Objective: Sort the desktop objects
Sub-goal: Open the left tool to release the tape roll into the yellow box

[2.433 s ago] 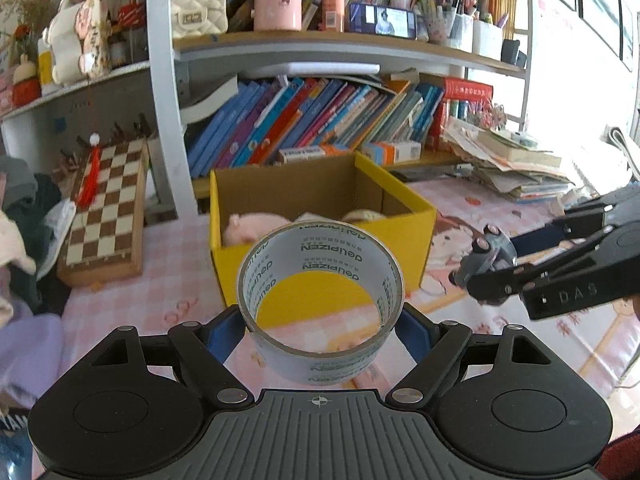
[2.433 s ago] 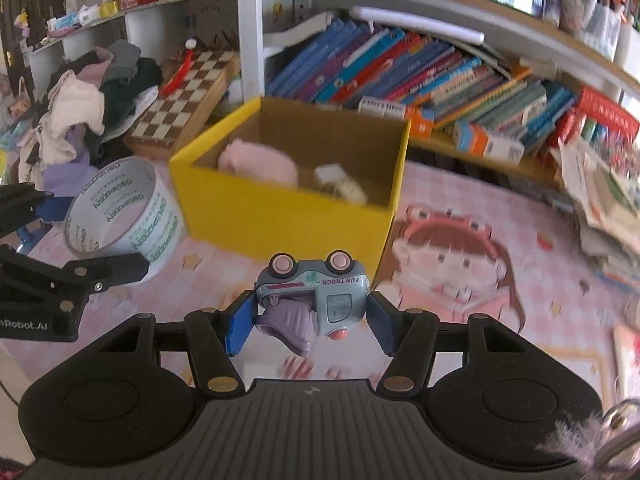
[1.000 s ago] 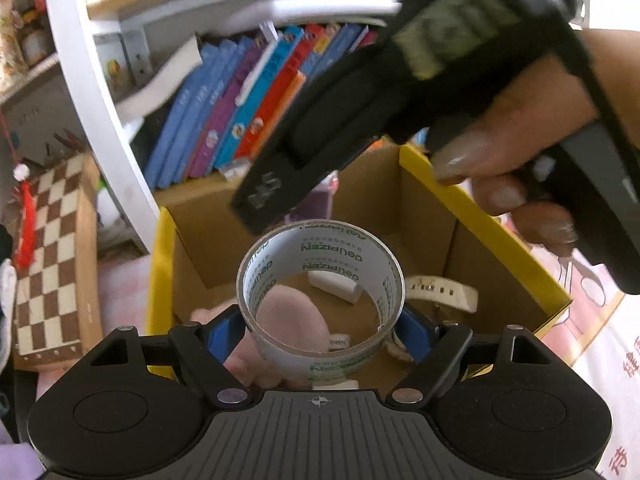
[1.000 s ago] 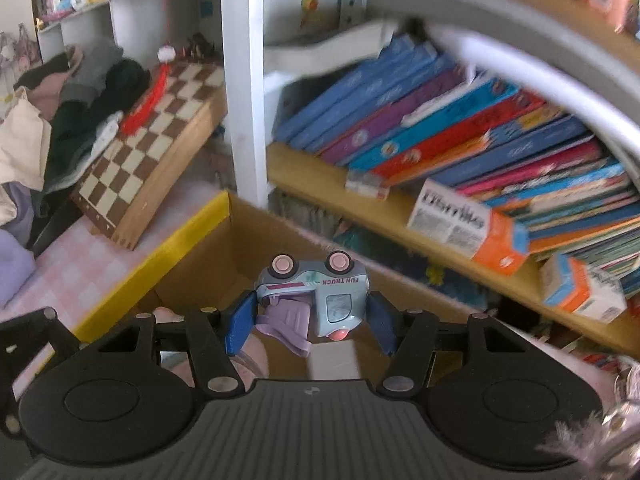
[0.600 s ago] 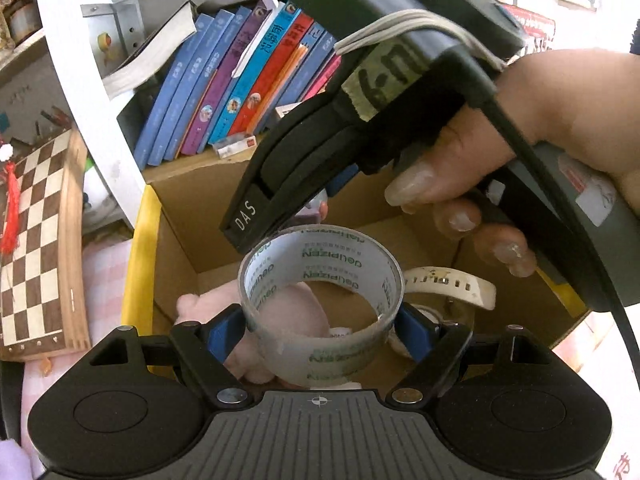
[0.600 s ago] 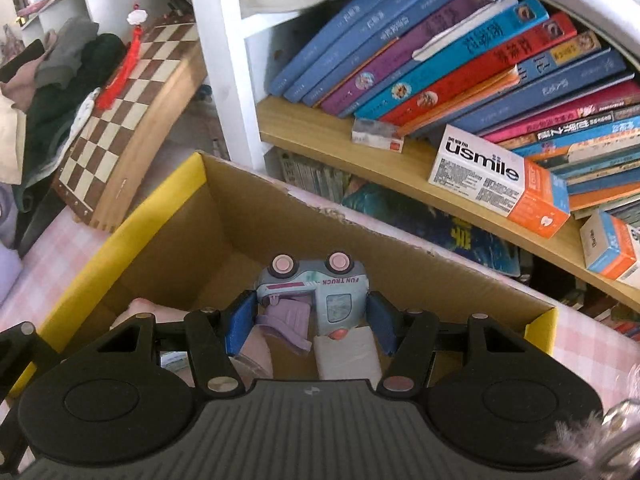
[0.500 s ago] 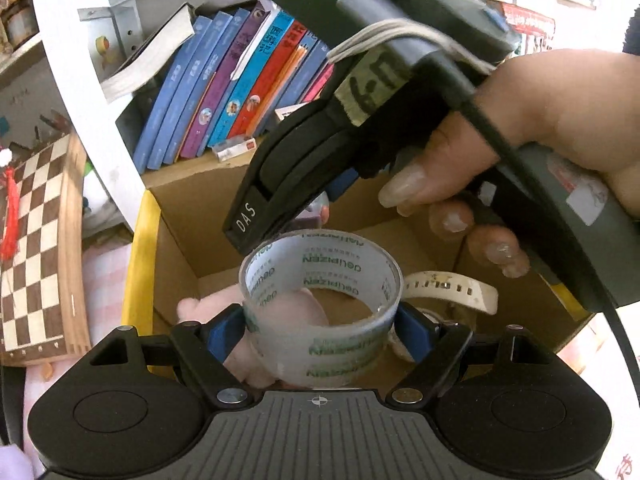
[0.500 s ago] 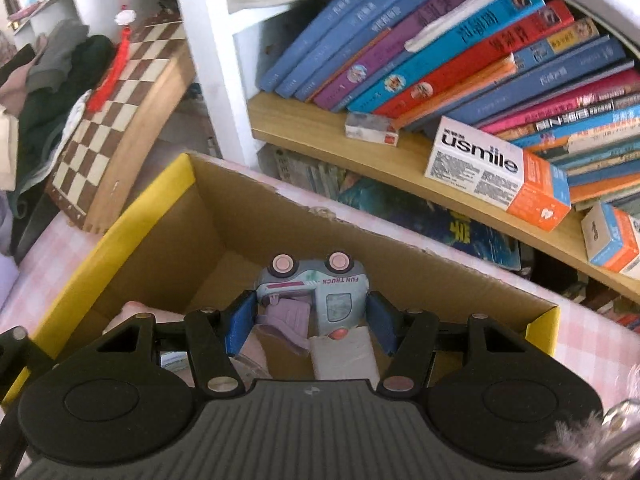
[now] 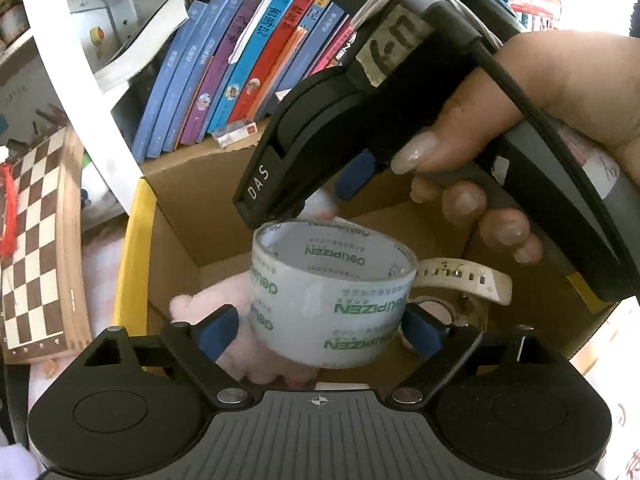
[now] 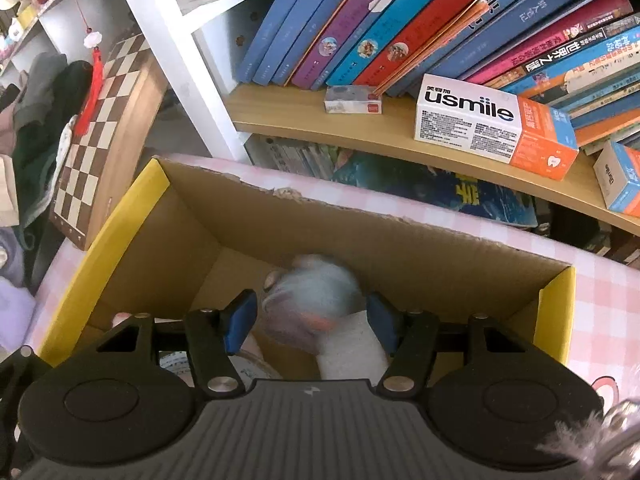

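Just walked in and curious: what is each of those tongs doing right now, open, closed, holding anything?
Left tongs: open; the tape roll sits loose between them, over the box.
Right tongs: open; the blurred toy truck is dropping free into the box.

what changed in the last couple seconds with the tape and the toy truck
Both grippers moved from the table to above the yellow cardboard box. The left gripper opened, releasing the clear tape roll; the right gripper opened, dropping the blue toy truck. The box stayed put.

Right gripper (image 10: 312,322) over the yellow cardboard box (image 10: 132,216), jaws spread. Toy truck (image 10: 314,300) is motion-blurred between the pads (image 10: 240,320), clear of both. Books (image 10: 400,20) on shelf behind.
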Available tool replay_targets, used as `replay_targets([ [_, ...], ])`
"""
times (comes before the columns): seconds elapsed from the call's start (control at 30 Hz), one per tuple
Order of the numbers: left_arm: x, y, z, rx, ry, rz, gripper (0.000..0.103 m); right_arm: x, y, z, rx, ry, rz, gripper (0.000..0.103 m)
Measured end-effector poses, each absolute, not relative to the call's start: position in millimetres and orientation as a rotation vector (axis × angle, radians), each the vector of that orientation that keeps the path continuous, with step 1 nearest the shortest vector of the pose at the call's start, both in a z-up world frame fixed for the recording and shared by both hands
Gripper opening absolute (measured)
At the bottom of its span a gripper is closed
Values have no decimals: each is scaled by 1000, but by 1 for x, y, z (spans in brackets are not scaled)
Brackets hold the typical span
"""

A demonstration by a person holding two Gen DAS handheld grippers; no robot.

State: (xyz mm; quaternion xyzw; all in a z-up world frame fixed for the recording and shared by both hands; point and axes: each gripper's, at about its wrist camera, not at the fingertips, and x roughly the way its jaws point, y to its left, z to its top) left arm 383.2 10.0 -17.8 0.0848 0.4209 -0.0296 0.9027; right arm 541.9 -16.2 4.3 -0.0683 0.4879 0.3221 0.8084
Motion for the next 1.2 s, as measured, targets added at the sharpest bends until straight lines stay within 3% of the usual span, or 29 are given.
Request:
replay_targets([
  [0.17, 376, 14, -14, 146, 853, -57, 91, 538, -20, 11, -89, 1044, 712, 77],
  [0.43, 362, 14, -3, 130, 812, -61, 91, 519, -25, 33, -71, 1008, 721, 91],
  [1.2, 293, 20, 42, 73, 648, -98, 94, 418, -74, 96, -120, 761, 651, 94],
])
